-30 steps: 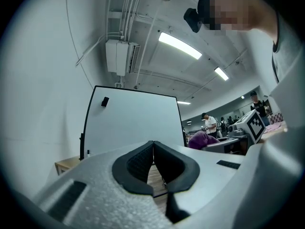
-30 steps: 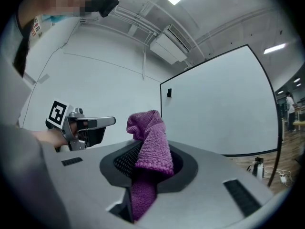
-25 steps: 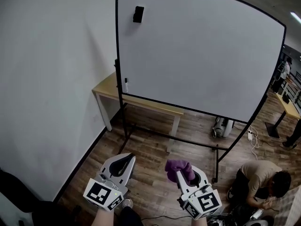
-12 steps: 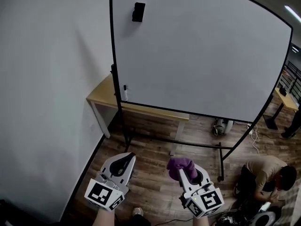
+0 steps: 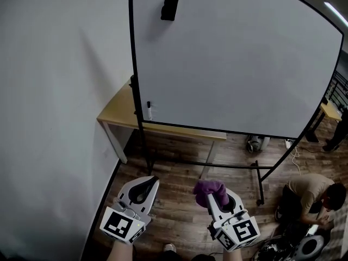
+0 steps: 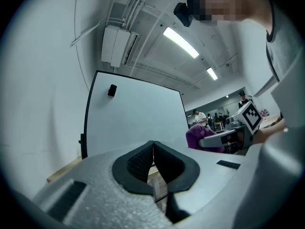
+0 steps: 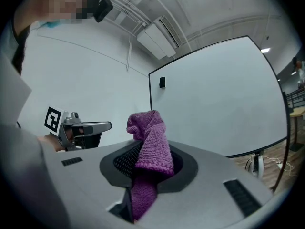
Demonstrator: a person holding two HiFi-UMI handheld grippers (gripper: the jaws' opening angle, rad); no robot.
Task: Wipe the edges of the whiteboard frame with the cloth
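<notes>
At lower left the left gripper (image 5: 145, 185) is clenched on nothing, at lower centre the right gripper (image 5: 216, 200) clamps the purple cloth (image 5: 209, 189), well apart from the whiteboard frame (image 5: 130, 64) above, so wiping seems not yet begun; a wooden table (image 5: 116, 113) stands behind its left post, a person (image 5: 309, 192) crouches lower right

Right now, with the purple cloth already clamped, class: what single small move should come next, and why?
Probably carry the right gripper forward and up toward the left upright of the whiteboard frame. Its jaws are shut on the purple cloth, but the cloth sits well short of the frame and touches nothing. The left gripper is shut and empty, so it can wait.
</notes>
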